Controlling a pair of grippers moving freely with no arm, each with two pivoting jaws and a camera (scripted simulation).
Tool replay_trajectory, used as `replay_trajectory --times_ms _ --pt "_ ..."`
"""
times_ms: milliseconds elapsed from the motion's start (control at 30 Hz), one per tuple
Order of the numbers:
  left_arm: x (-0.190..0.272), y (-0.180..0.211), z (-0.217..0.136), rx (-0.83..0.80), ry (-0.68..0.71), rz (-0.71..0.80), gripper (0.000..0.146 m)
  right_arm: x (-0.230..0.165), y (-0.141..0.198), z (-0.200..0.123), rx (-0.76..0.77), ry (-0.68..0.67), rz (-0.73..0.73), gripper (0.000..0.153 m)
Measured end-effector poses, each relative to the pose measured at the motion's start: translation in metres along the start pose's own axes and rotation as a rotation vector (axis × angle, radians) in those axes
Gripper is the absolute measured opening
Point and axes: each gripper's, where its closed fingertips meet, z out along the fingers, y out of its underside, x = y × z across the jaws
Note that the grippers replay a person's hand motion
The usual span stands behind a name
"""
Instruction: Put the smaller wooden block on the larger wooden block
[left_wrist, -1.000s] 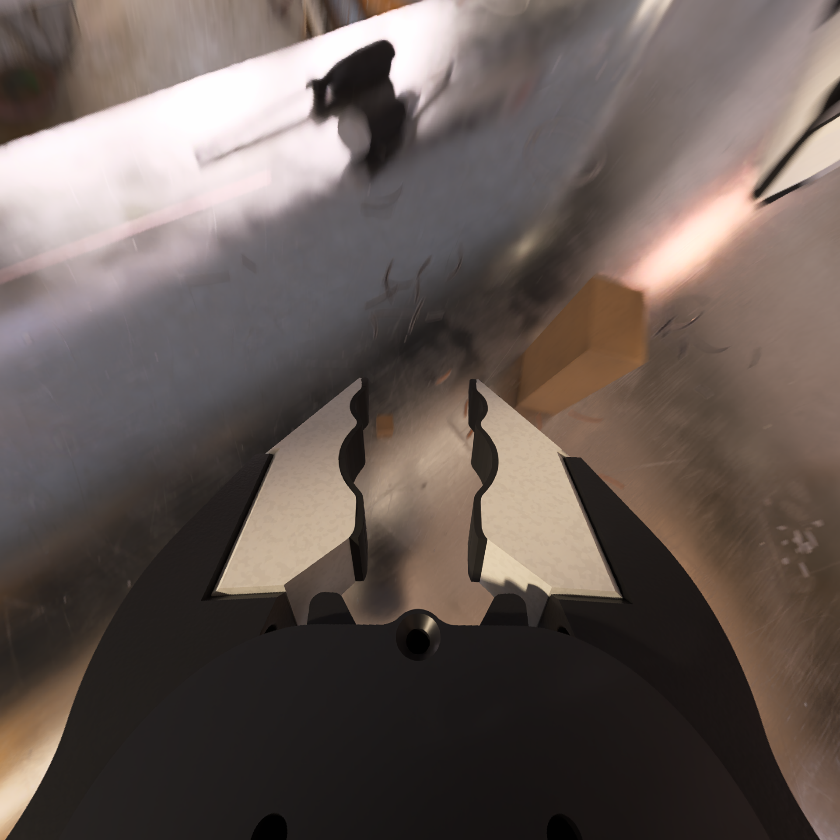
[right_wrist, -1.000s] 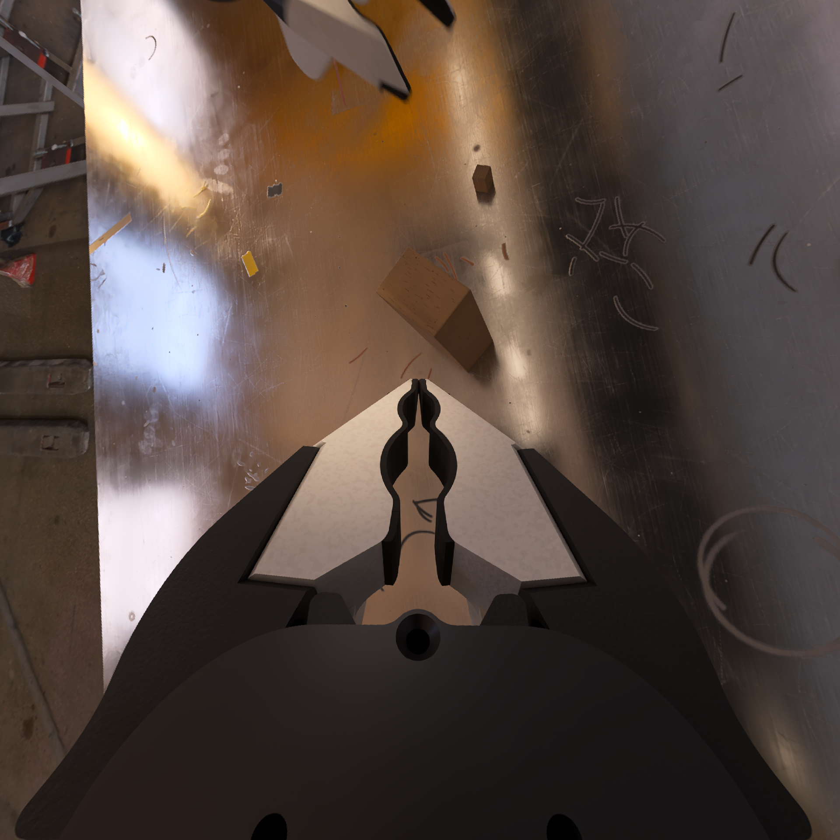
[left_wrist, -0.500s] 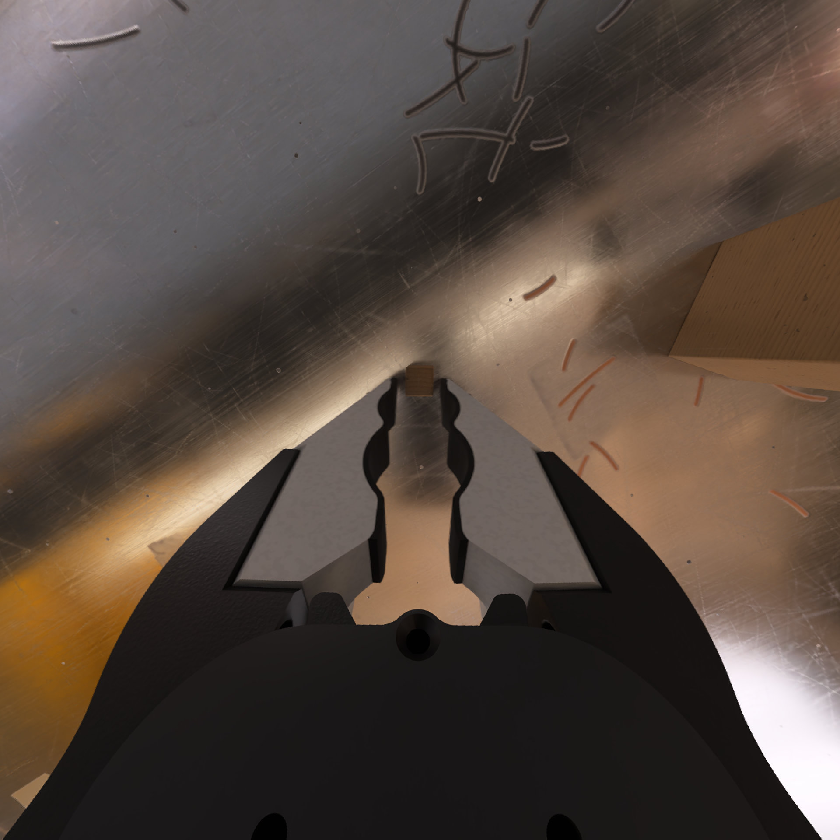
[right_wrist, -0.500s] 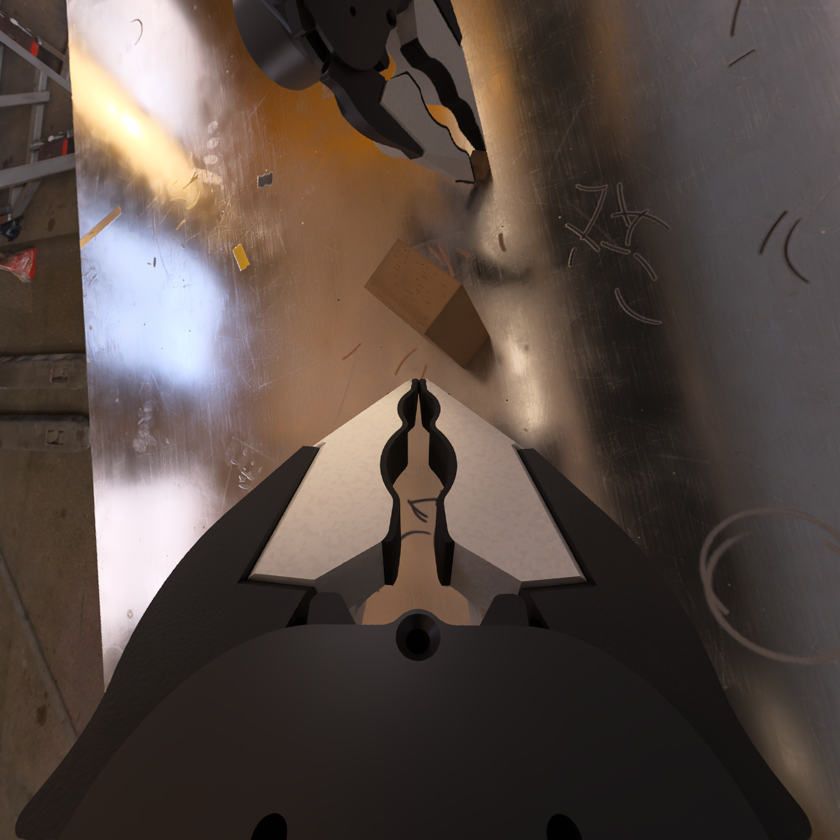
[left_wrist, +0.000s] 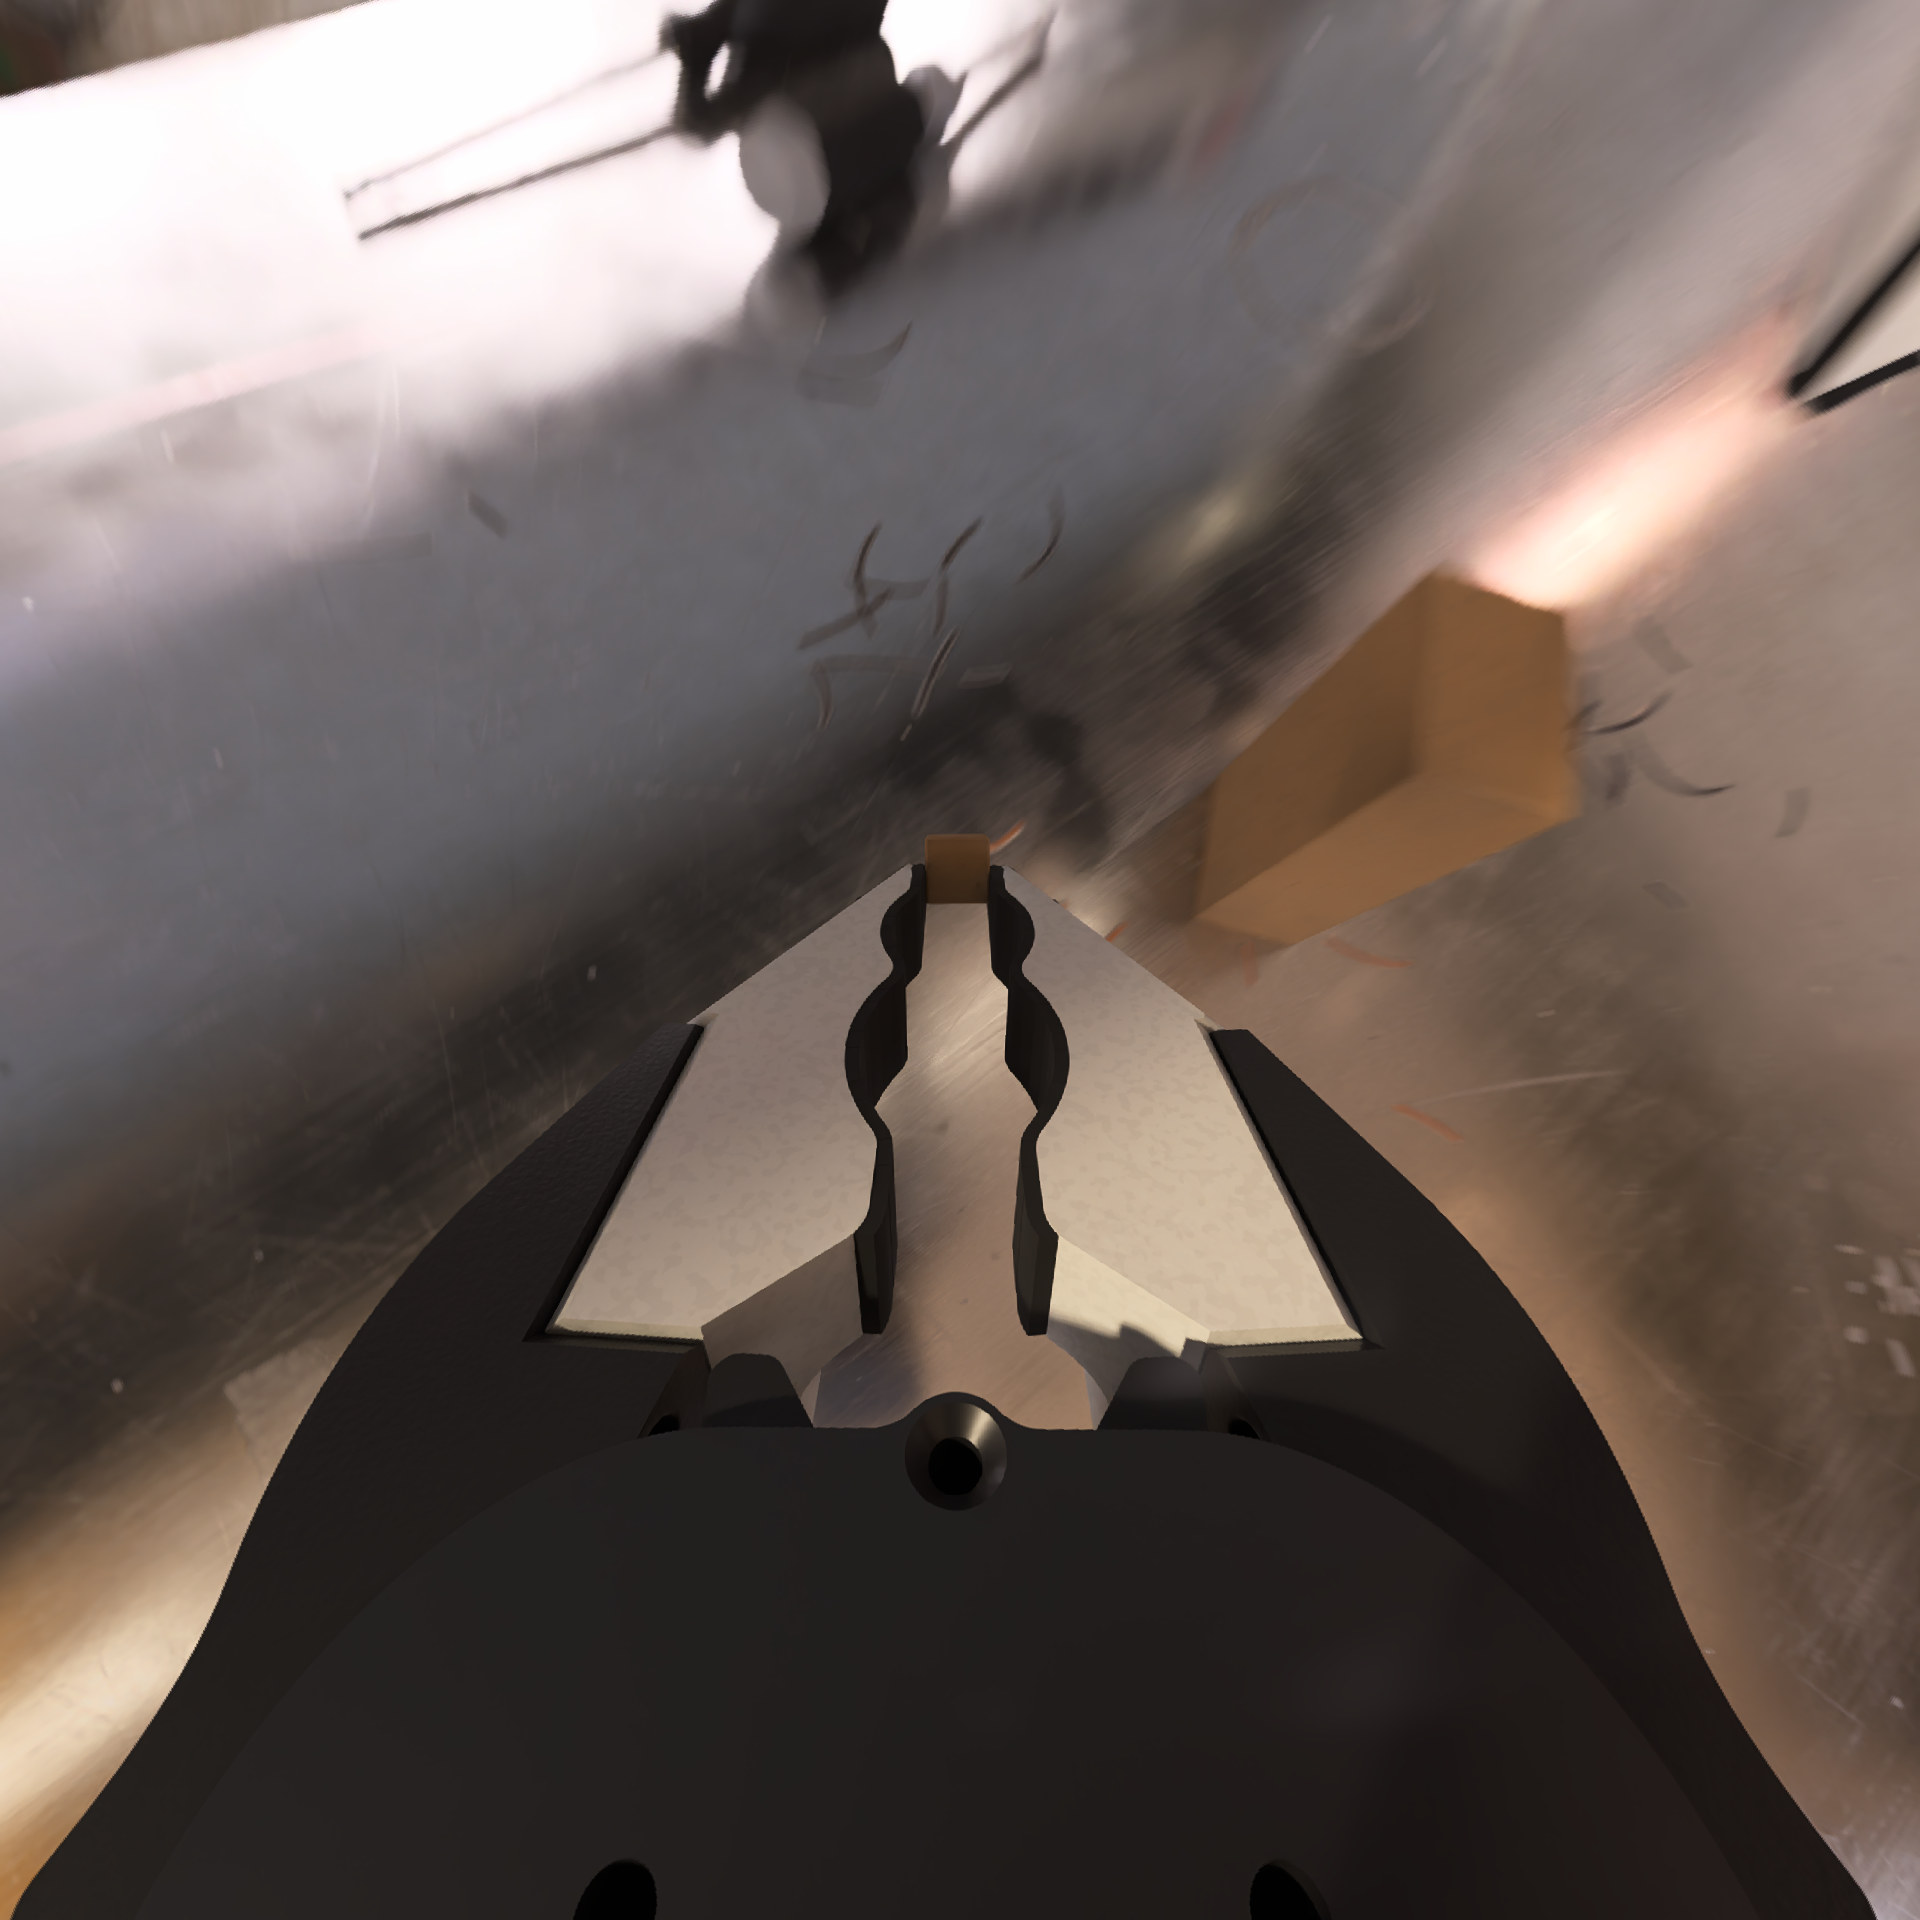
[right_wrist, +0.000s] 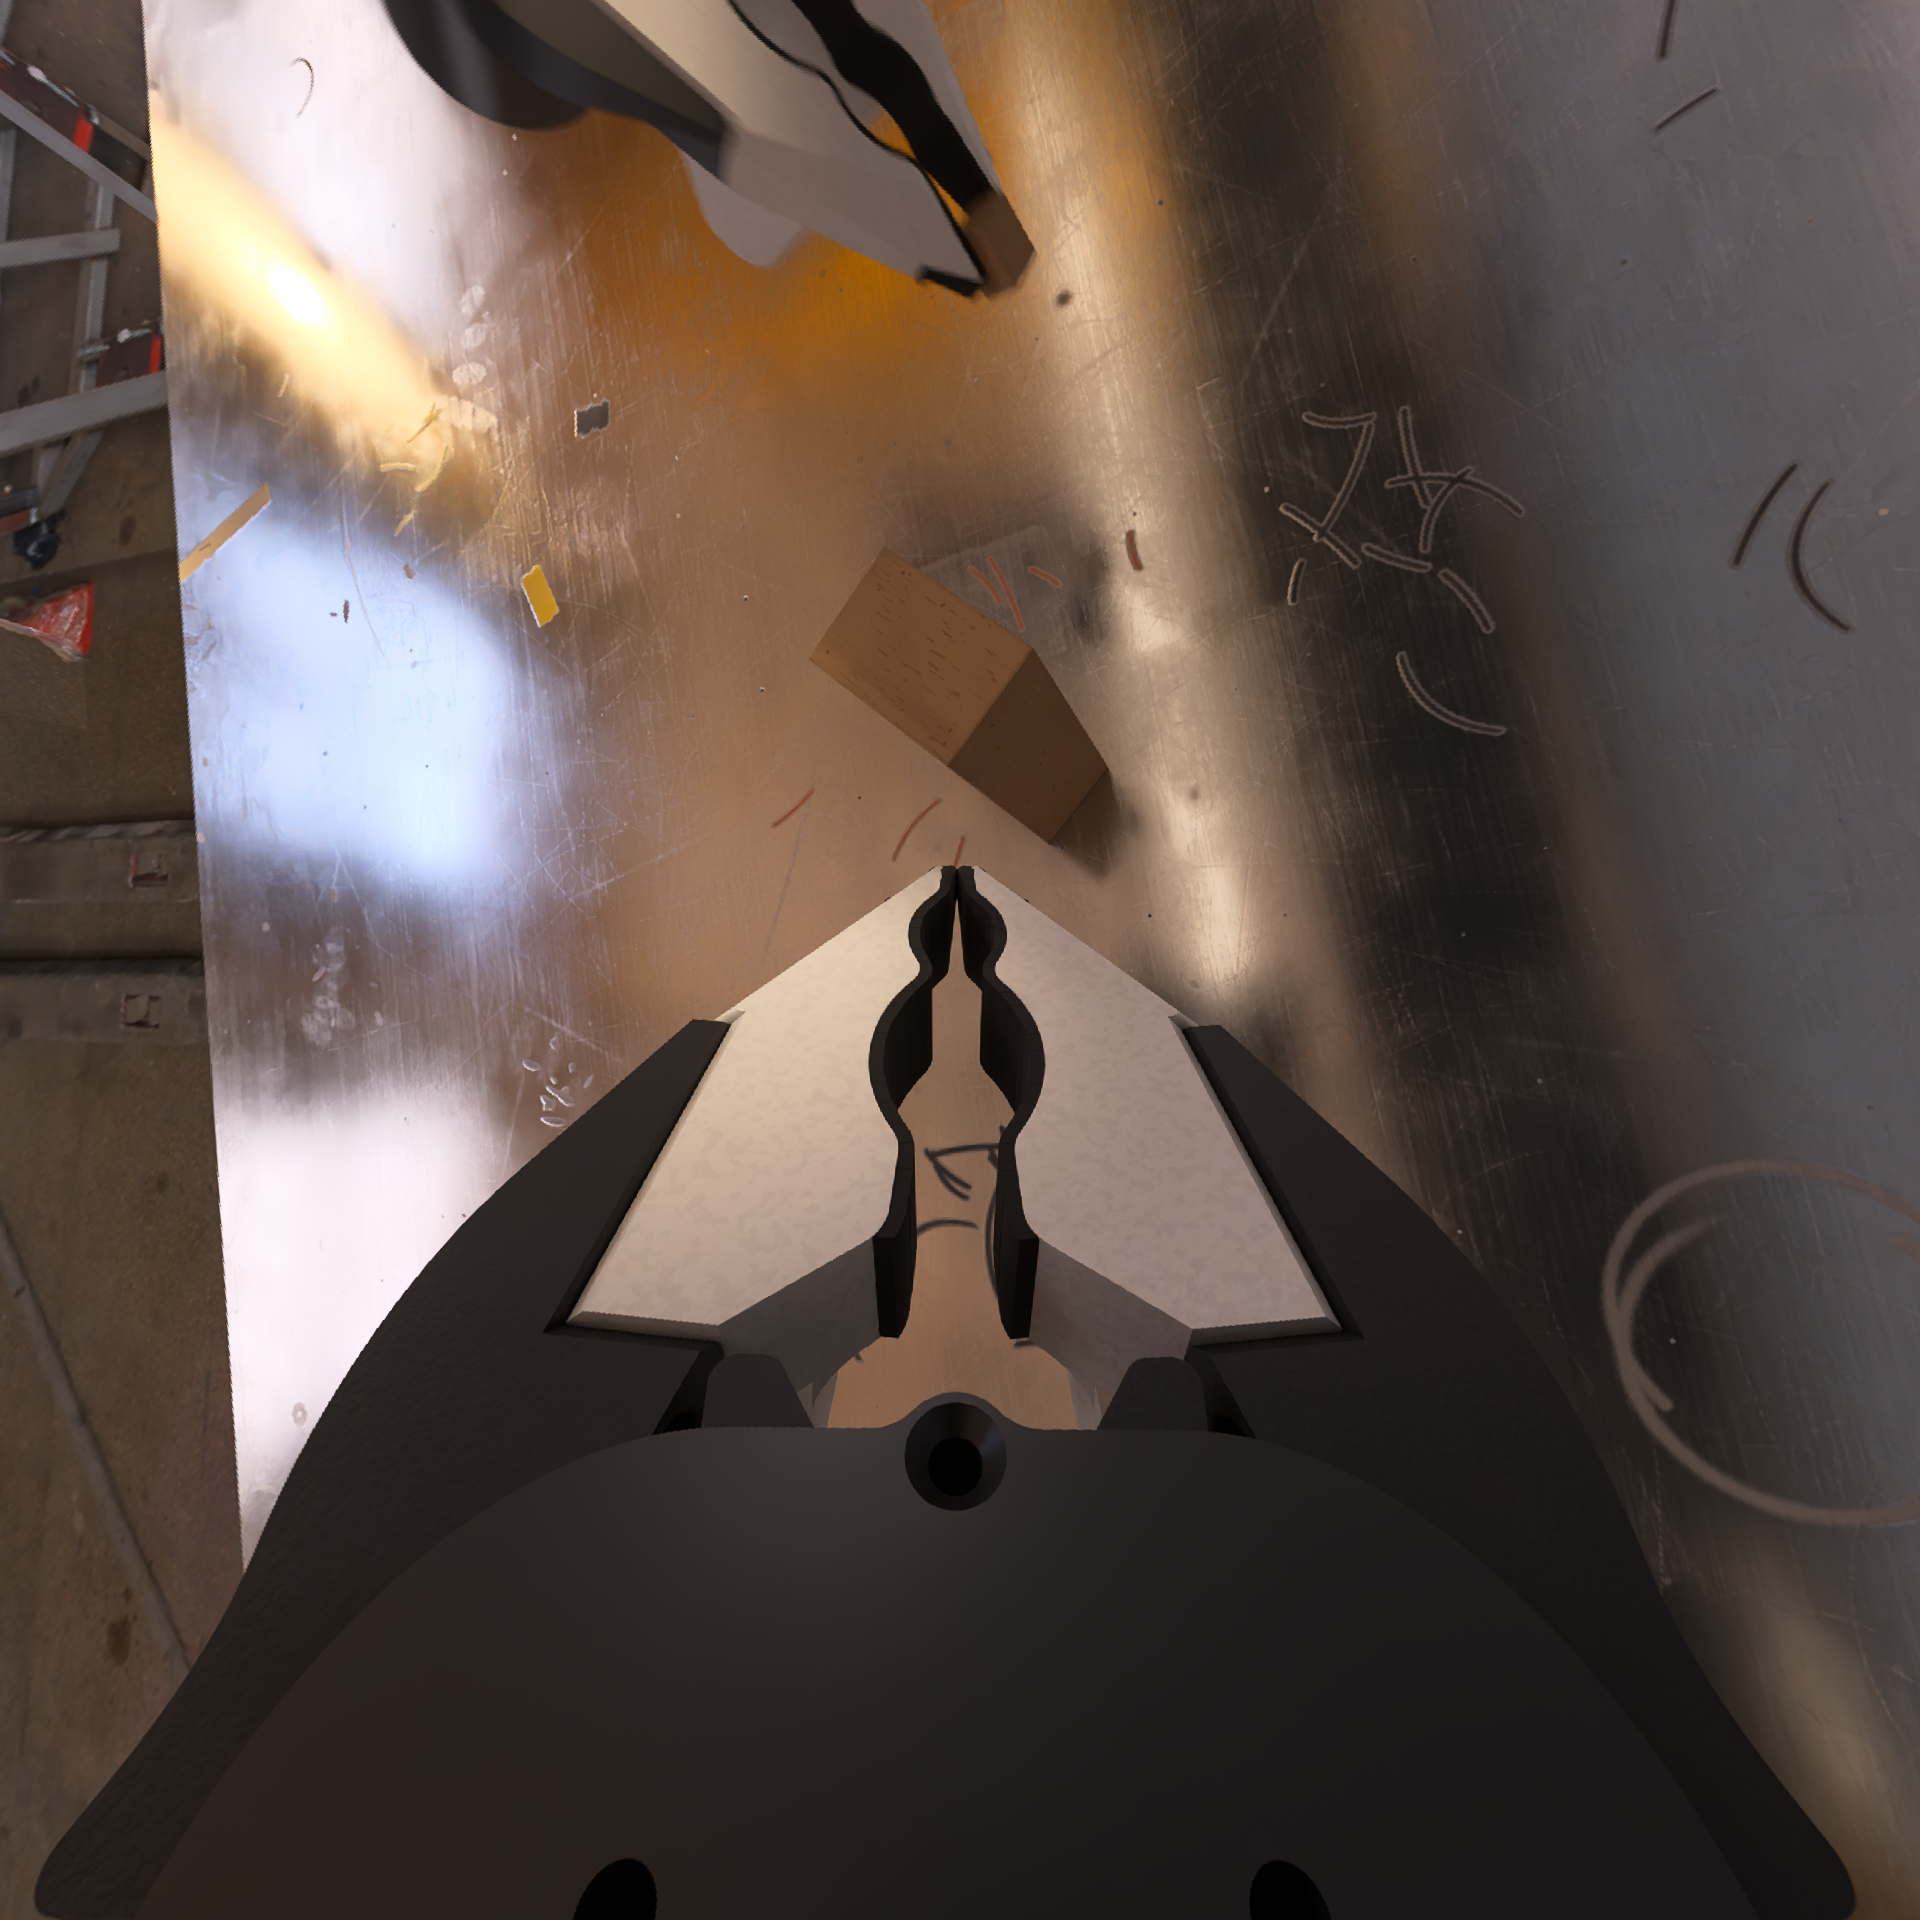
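My left gripper (left_wrist: 957, 881) is shut on the smaller wooden block (left_wrist: 956, 864), a tiny tan cube pinched at its fingertips and held above the metal table. The larger wooden block (left_wrist: 1392, 774) lies on the table ahead and to the right of it. In the right wrist view the left gripper (right_wrist: 992, 249) hangs at the top with the small block (right_wrist: 1003, 244) in its tips, beyond the larger block (right_wrist: 951, 681). My right gripper (right_wrist: 956, 878) is shut and empty, its tips just short of the larger block.
The scratched metal table (right_wrist: 1558, 935) has its left edge (right_wrist: 197, 831) in the right wrist view, with floor and a metal frame (right_wrist: 62, 260) beyond. A small yellow chip (right_wrist: 536, 595) and a dark chip (right_wrist: 591, 418) lie on the table. A dark blurred object (left_wrist: 821, 125) shows far off.
My left gripper closed on the small block at the table and has lifted it clear. The larger block now looks farther off in its view. My right gripper has stayed still.
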Motion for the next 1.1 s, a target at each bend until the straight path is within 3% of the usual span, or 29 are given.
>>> replay_trajectory --times_ms 200,267,400,567,700,733,800,967,1100 --pt "0.092 -0.080 -0.069 0.374 0.182 0.205 0.011 0.000 -0.002 0.005 -0.006 0.002 0.001 0.000" --pt "0.130 -0.091 -0.077 0.428 0.225 0.281 0.011 -0.002 -0.003 0.005 -0.002 -0.004 0.001 0.000" --pt "0.163 -0.070 -0.033 0.293 0.166 0.410 0.011 -0.006 -0.004 0.002 0.008 -0.012 -0.003 0.000" --pt "0.118 -0.040 0.013 0.075 -0.131 0.480 0.011 -0.010 -0.005 -0.001 0.014 -0.016 -0.015 0.000" --pt "0.106 -0.038 0.020 0.004 -0.213 0.529 0.013 -0.009 -0.007 -0.003 0.026 -0.009 -0.016 0.000" --pt "0.109 -0.042 0.016 0.026 -0.191 0.521 0.031 -0.008 -0.007 -0.004 0.031 -0.010 -0.014 0.000" --pt "0.117 -0.051 0.003 0.107 -0.127 0.510 0.052 -0.007 -0.007 -0.007 0.042 -0.010 -0.010 0.000" --pt "0.109 -0.025 -0.033 0.099 -0.168 0.613 0.069 -0.006 -0.009 -0.014 0.076 -0.015 -0.005 0.000" --pt "0.094 -0.008 -0.042 0.124 -0.230 0.676 0.090 -0.008 -0.011 -0.013 0.079 -0.018 -0.010 0.000"
